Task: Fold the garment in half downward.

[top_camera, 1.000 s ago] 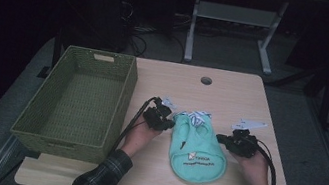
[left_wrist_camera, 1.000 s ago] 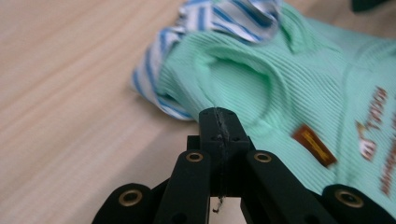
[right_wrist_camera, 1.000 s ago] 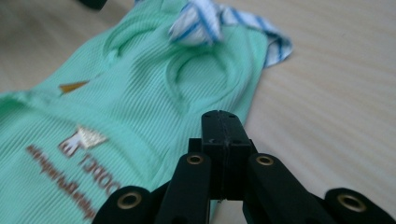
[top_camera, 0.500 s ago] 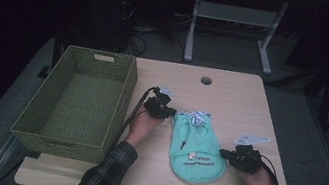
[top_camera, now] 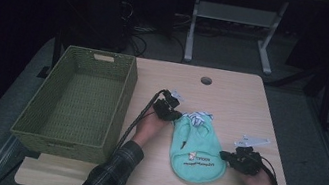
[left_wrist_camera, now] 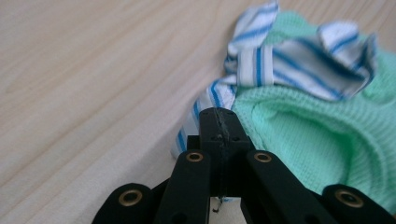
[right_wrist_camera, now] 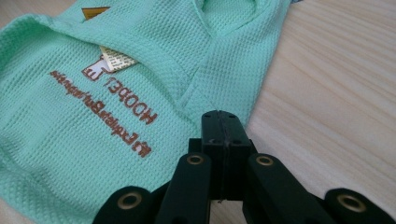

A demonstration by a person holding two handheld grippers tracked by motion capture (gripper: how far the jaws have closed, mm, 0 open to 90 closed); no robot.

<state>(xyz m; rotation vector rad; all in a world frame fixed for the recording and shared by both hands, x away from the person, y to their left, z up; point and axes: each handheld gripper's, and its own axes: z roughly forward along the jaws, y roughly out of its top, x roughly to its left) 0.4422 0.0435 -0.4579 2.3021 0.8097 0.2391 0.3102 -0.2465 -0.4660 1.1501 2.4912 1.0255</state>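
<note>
Left gripper [top_camera: 172, 115] shifted to garment's [top_camera: 196, 146] collar | fingers closed

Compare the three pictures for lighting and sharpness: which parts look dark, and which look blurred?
High view: dim overall, the floor around the table almost black. Left gripper view: bright; the jaws are sharp, but the striped cloth beyond them is soft. Right gripper view: bright and even; the green garment shows its weave and print crisply.
</note>
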